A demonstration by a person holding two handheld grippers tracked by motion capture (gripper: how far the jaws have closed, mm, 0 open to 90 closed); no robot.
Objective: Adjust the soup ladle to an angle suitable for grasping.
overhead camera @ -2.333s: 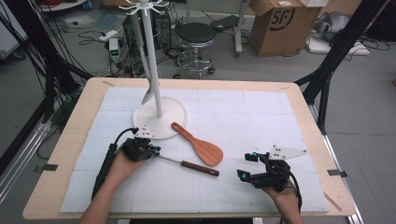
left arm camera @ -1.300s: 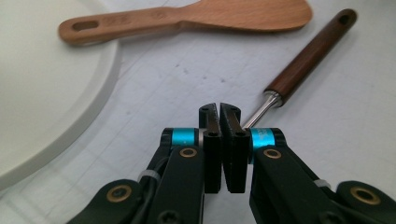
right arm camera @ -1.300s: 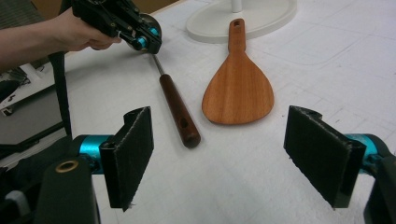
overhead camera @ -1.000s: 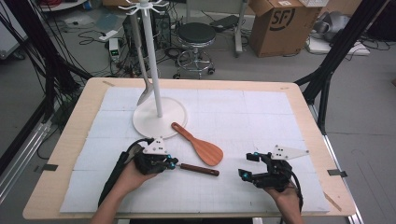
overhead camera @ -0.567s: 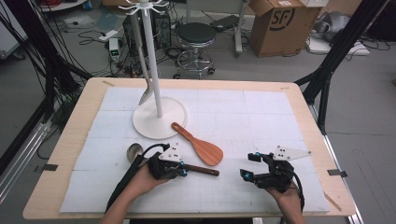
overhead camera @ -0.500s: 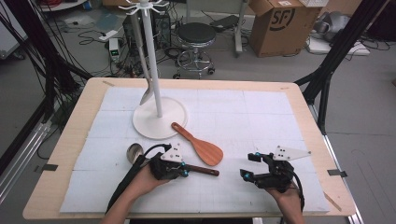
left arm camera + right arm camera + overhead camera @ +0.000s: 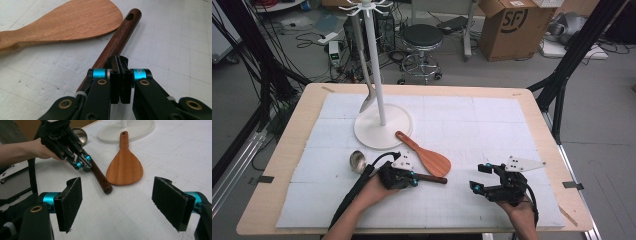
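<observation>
On the tabletop [image 7: 492, 130], beside the wooden rice paddle [image 7: 424, 156], the ladle [image 7: 422, 176] has been slid rightward; its dark handle is clamped by the left hand-held gripper [image 7: 404, 177], ready for lifting, while the right hand-held gripper [image 7: 489, 182] is held wide open

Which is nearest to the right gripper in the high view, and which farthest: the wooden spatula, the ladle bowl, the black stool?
From the right gripper:
1. Wooden spatula, to its left on the table.
2. Ladle bowl, farther left, beyond the left gripper.
3. Black stool, on the floor behind the table.
</observation>
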